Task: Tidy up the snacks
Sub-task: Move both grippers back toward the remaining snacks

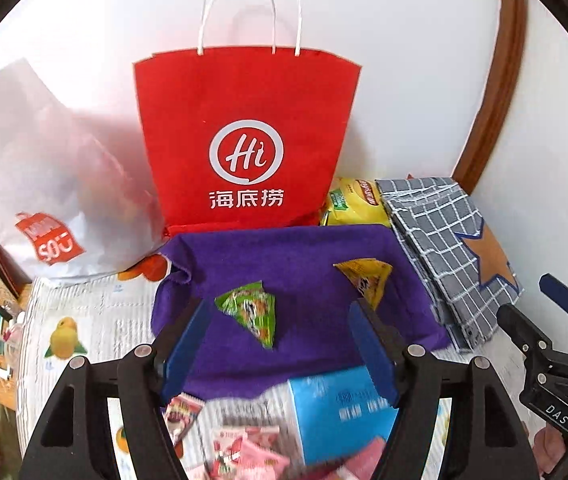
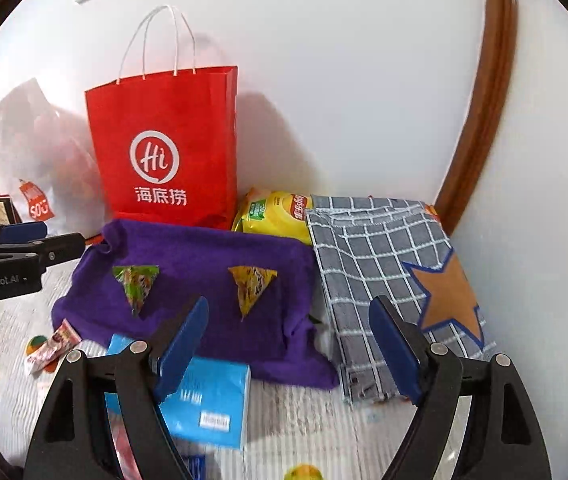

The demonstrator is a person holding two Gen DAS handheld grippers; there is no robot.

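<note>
Against the white wall I see the red paper bag (image 1: 243, 136) standing upright, a white plastic bag (image 1: 43, 168) slumped to its left. Before it lies the purple towel (image 1: 284, 264), spread flat on my fruit-print table cover (image 1: 95, 320). Right of the towel sits a folded grey checked cloth (image 2: 384, 264) with a brown star, and behind that a yellow chip bag (image 2: 275, 216) lies against the wall. A blue box (image 2: 211, 400) rests at the towel's near edge. On the towel, well apart, lie two triangular snacks: the green packet (image 1: 249, 312) on the left and the yellow packet (image 1: 366, 278) on the right. My left gripper (image 1: 279, 348) hangs over the towel's near edge with jaws spread and nothing between them. My right gripper (image 2: 292, 352) is likewise parted and empty.
</note>
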